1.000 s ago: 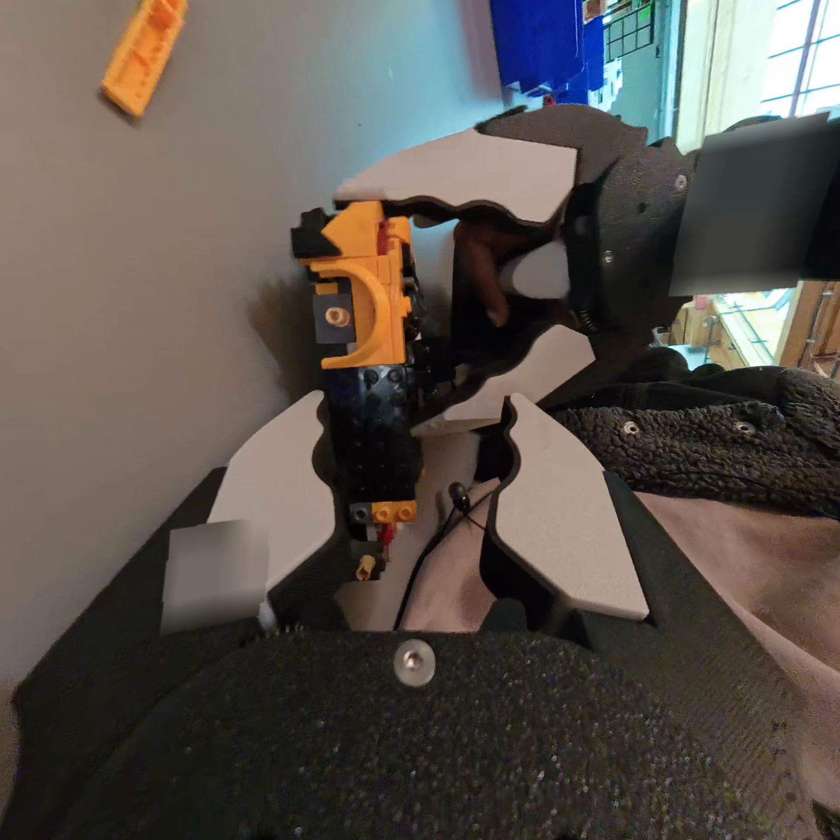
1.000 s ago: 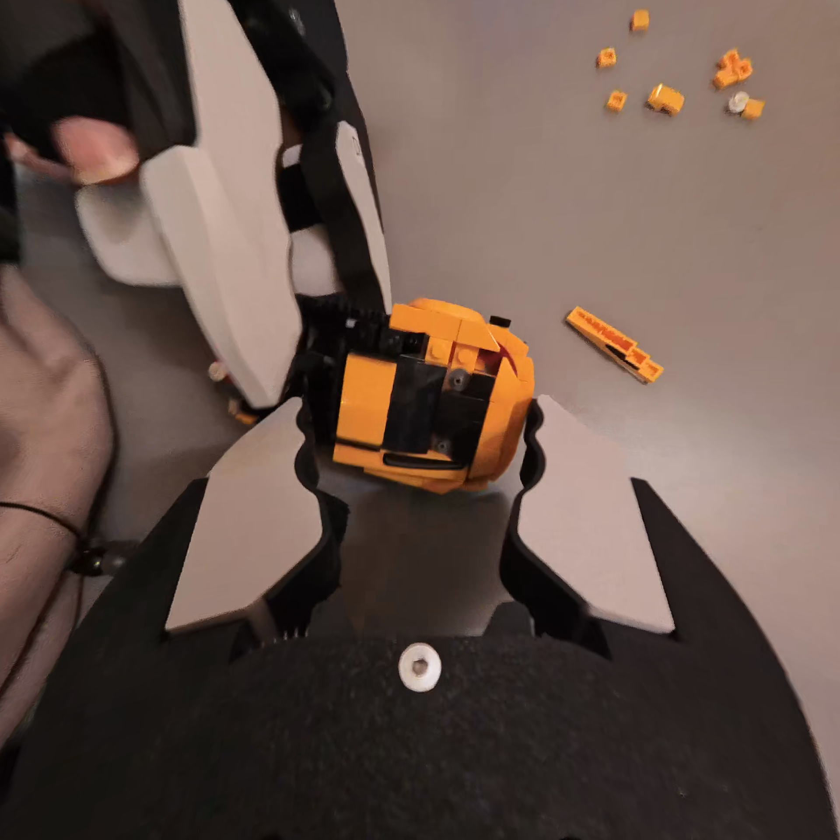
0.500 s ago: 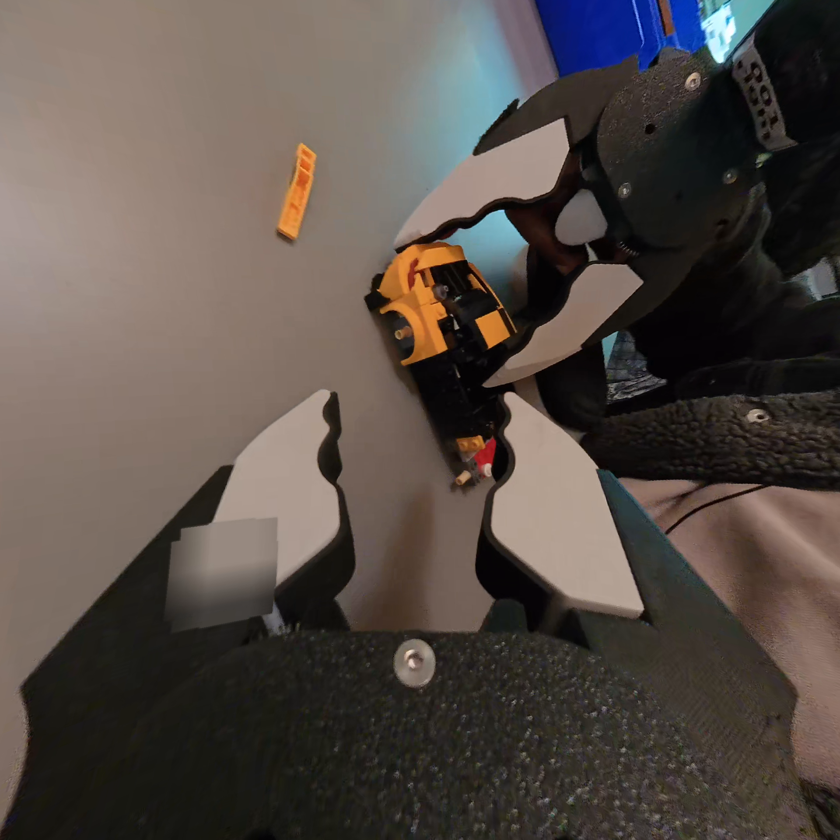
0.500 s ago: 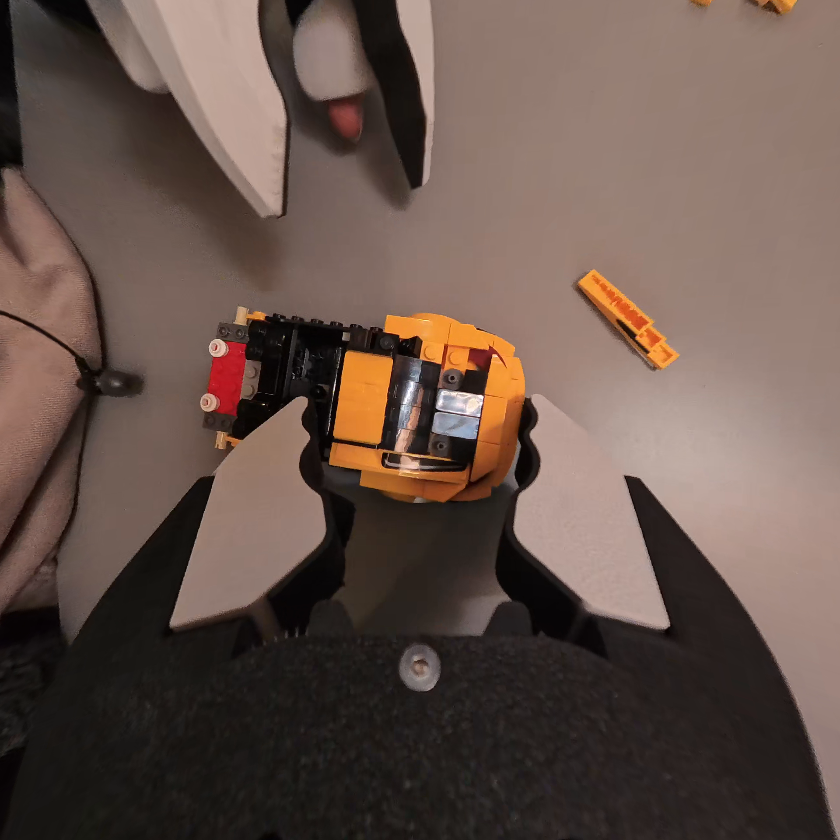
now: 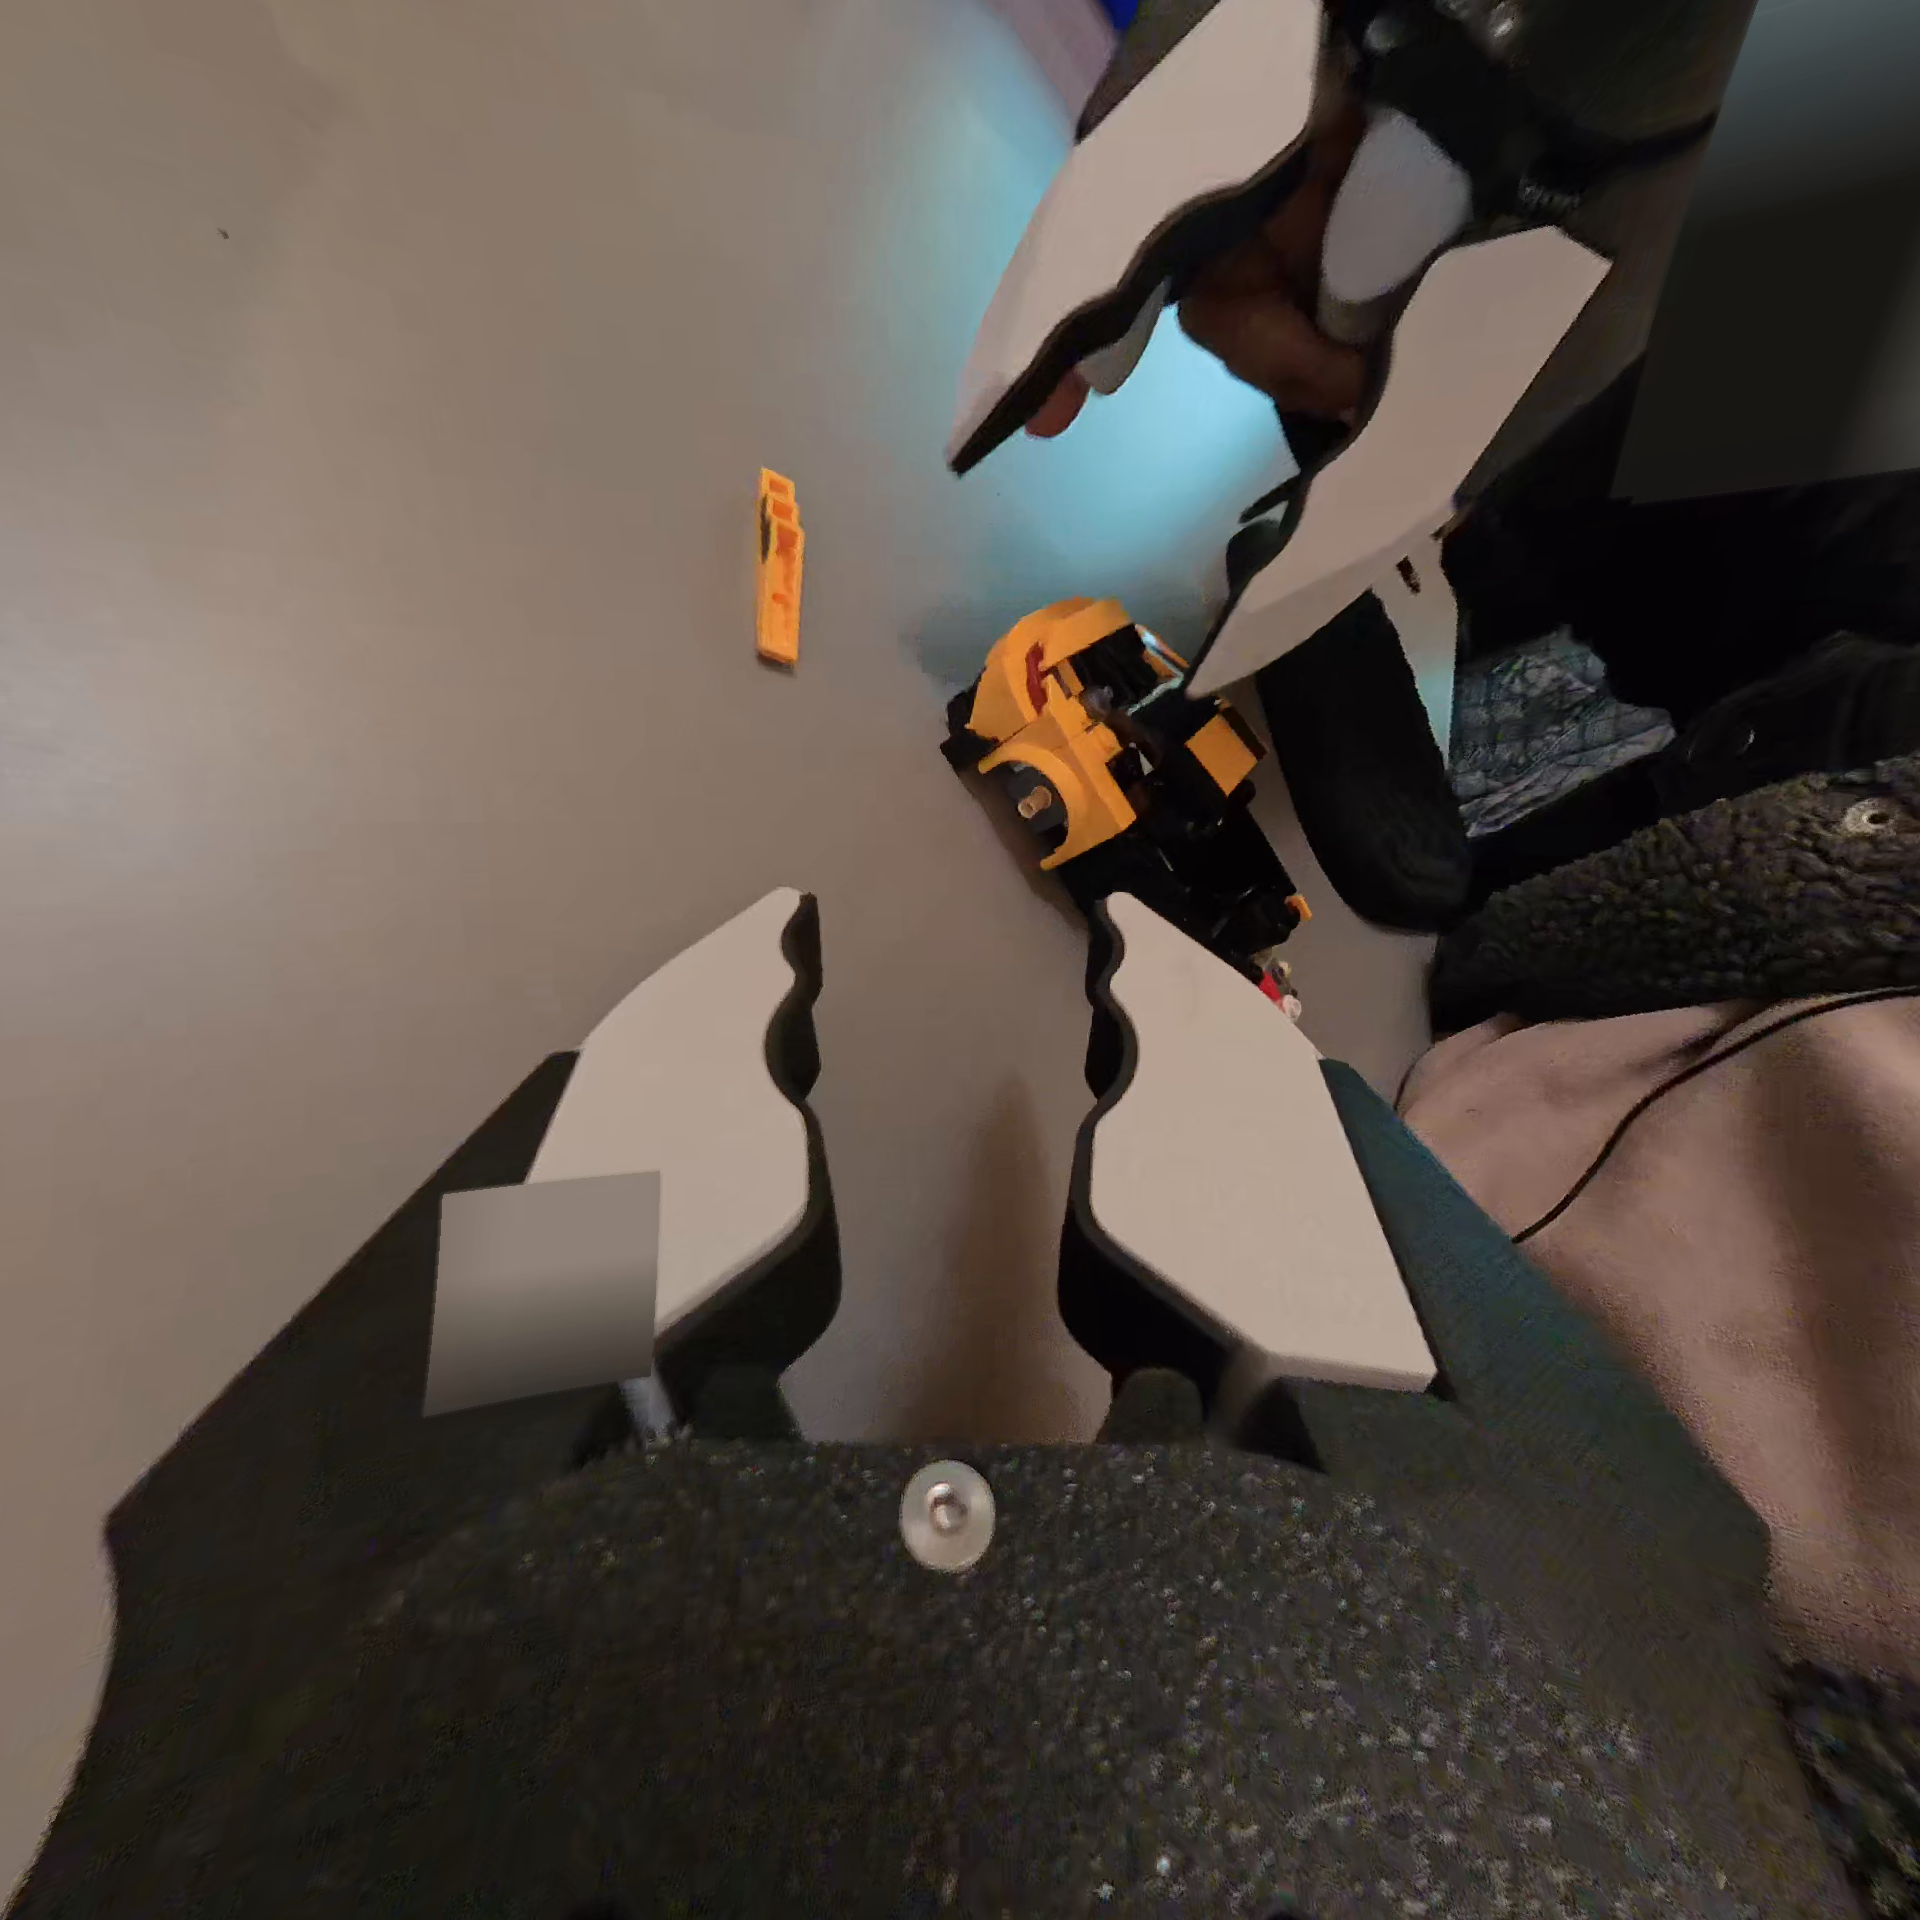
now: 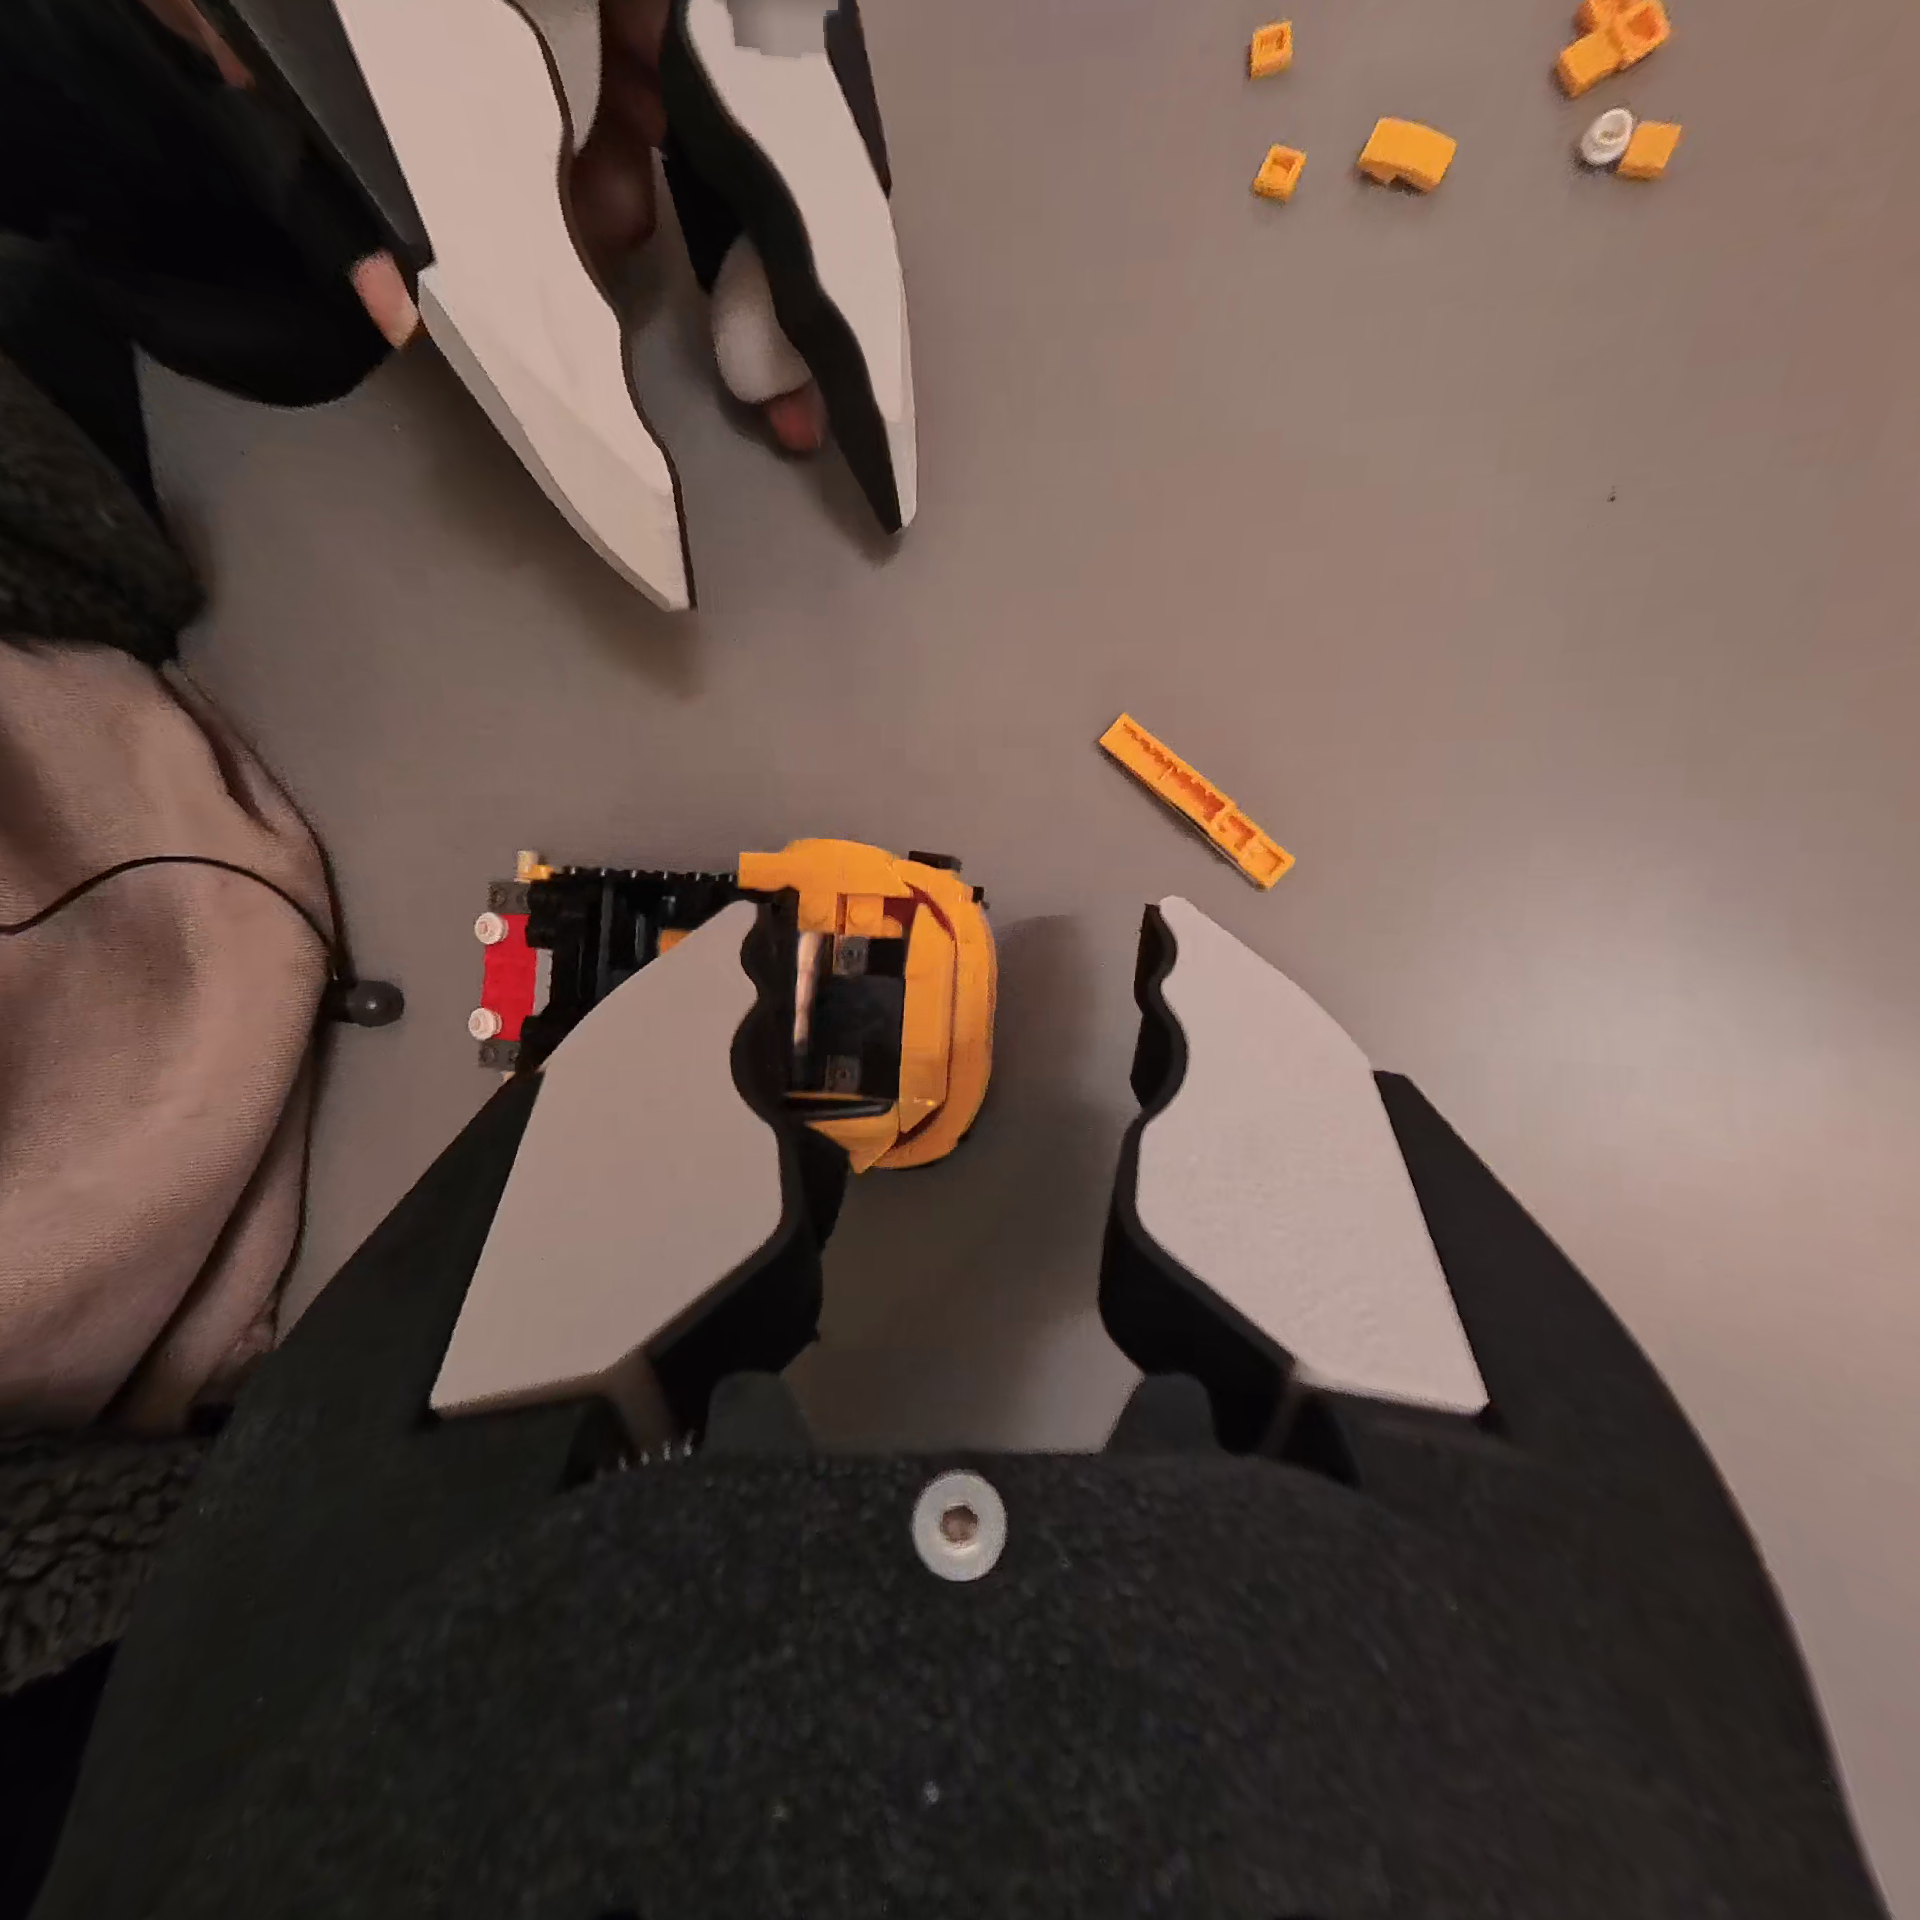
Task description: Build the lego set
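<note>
Both the left tongs [image 5: 951, 925] and the right tongs [image 6: 945, 925] hang spread and bare above the table [image 6: 1351, 540], the orange-and-black brick car [image 6: 914, 997] under the right pair, an orange strip [image 6: 1195, 800] at two o'clock.

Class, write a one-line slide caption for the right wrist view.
Open right gripper above an orange-and-black brick car on a grey table, loose orange bricks beyond.

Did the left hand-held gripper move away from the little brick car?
Yes. The left hand-held gripper stood right at the brick car; now it is backed off toward the top of the right wrist view, bare grey table between them.
</note>
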Available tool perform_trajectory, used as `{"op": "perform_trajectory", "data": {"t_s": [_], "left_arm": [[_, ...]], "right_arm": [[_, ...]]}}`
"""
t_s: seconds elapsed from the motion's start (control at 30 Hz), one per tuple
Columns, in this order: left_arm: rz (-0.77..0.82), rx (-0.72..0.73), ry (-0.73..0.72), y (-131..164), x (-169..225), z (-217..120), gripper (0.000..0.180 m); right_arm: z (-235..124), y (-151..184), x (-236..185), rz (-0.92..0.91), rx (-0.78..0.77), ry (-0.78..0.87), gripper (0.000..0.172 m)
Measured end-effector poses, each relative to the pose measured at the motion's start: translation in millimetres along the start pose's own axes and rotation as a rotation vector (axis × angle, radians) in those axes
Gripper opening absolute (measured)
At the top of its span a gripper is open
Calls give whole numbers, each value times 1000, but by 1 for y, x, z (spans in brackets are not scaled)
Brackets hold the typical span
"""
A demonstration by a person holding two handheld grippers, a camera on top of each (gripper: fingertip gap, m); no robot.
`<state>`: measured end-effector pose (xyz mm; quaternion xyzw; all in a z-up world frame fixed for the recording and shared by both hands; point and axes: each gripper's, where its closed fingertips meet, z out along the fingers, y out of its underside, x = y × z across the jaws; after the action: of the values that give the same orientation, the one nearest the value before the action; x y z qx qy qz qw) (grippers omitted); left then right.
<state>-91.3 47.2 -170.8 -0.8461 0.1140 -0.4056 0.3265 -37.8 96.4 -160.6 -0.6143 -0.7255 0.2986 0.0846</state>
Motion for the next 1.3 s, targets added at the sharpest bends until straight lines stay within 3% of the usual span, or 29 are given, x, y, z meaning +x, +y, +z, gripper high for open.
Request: {"op": "perform_trajectory", "data": {"t_s": [0.23,0.4,0.8,1.1,1.3], "left_arm": [[-103,143,122,-15,-2,-14,45],[-89,145,142,-13,3,-15,45],[-118,139,149,-12,1,-14,45],[-130,140,159,-12,1,-14,45],[-133,138,165,-12,1,-14,45]], "right_arm": [[19,1,-4,-58,-196,-24,69],[24,4,-2,-81,-268,-29,68],[12,2,13,-76,-242,-13,60],[21,7,0,-103,-286,-93,68],[18,1,10,-56,-226,-52,54]]}}
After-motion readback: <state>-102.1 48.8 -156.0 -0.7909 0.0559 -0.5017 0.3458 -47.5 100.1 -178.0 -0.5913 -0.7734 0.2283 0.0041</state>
